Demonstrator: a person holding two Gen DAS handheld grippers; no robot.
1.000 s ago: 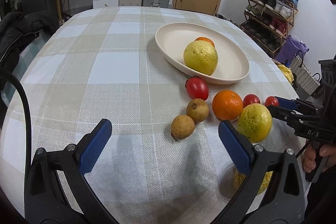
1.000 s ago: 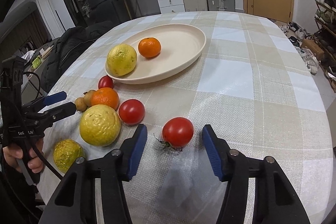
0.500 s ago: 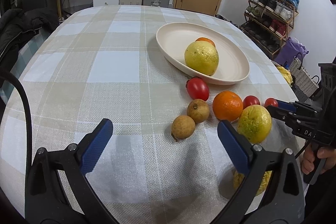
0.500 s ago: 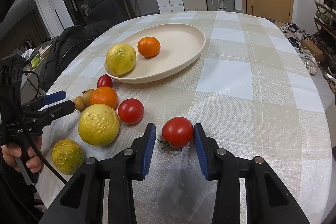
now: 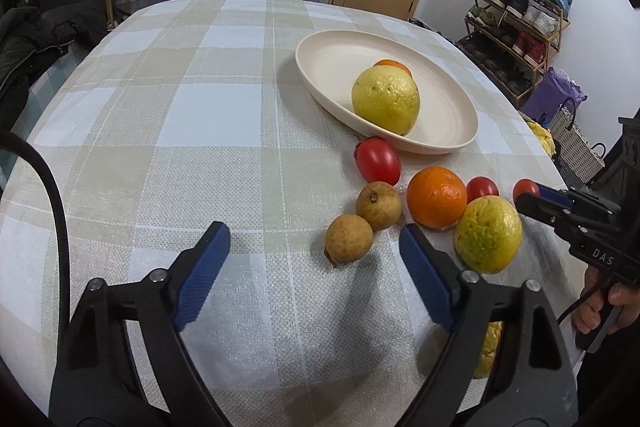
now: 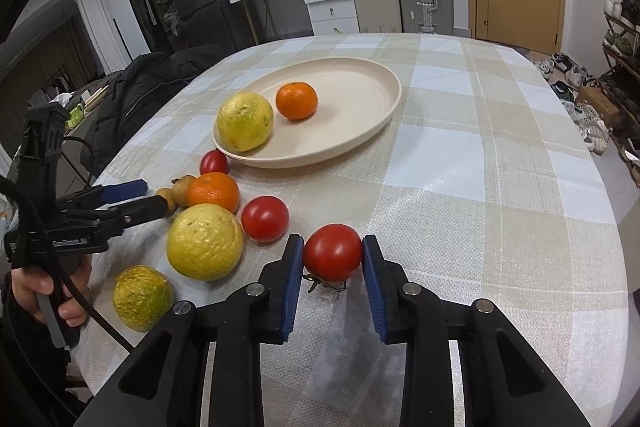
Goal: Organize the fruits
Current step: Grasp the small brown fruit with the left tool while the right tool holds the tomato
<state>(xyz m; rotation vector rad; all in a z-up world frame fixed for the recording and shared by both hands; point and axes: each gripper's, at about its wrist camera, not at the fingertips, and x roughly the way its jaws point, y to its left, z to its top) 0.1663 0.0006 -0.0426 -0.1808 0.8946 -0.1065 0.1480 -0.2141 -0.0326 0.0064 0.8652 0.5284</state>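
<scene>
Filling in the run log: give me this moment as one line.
right gripper: shut on tomato | left gripper: closing, nothing between pads | plate: lemon, orange

The right tongs (image 6: 333, 255) have closed onto the tomato (image 6: 333, 258). The left tongs (image 5: 314, 249) are narrowing over bare surface (image 5: 160, 147).

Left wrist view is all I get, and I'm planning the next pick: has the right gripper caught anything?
Observer: Yes. The right gripper is shut on a red tomato, both pads against its sides, tomato resting on the cloth.
Operator: What's behind the big yellow fruit on the plate?
Observer: One whole orange.
Operator: Anything nearer the table edge?
Observer: A yellow-green fruit, closest to the edge.
</scene>
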